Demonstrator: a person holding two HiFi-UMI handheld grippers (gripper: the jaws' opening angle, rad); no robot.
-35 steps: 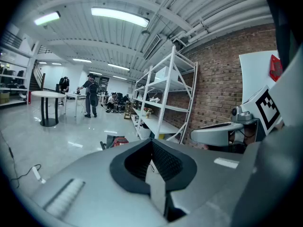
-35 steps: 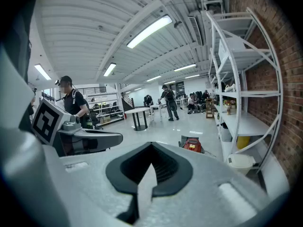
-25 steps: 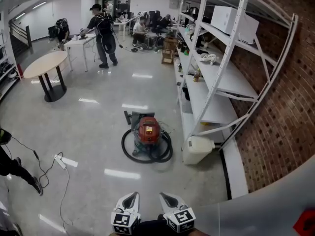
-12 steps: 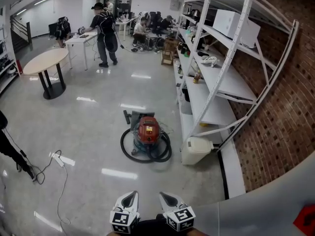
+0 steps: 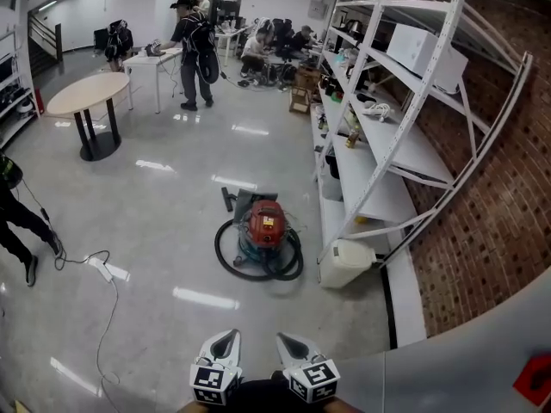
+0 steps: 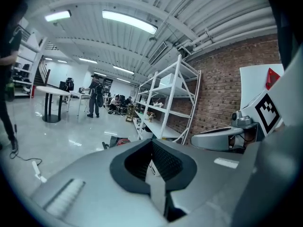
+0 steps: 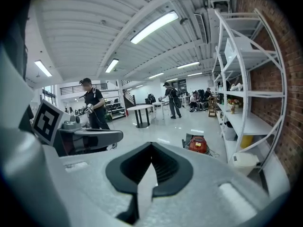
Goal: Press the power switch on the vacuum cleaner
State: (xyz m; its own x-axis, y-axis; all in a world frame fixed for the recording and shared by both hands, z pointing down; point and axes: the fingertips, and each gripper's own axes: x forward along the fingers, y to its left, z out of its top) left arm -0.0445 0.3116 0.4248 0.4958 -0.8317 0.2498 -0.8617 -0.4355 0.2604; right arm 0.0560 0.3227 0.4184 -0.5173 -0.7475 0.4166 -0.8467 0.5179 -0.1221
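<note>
Right at the bottom of the head view, the left gripper (image 5: 225, 344) and the right gripper (image 5: 291, 346) sit side by side, both pointing to 12 o'clock. The left gripper view shows its jaws closed tight together (image 6: 152, 167) with nothing between them. The right gripper view shows the same, jaws pressed together and empty (image 7: 150, 171). Each gripper carries a cube with black and white squares on it, and these have no words.

Straight ahead at 12 o'clock, well apart from both grippers, the vacuum cleaner (image 5: 263, 231) sits on the shiny grey floor (image 5: 172, 222). It has a round red top and a blue-green bottom. A thick black hose (image 5: 231, 269) lies in a ring around it. On the red top is a small pale label, too small to read. The vacuum cleaner also shows as a little red shape in the right gripper view (image 7: 198, 144) and the left gripper view (image 6: 122, 141).

Just beside it at 3 o'clock stands a white jug (image 5: 349, 261), at the foot of a tall white shelf rack (image 5: 379, 144). Behind the rack is a brick wall (image 5: 499, 196). At 9 o'clock from the vacuum cleaner, a white plug strip (image 5: 102, 269) lies on the floor with its cord.

Farther off at 10 o'clock is a round table (image 5: 86, 97). Beyond that, at 11 o'clock, a person in a black cap (image 5: 191, 46) stands by a white table.
</note>
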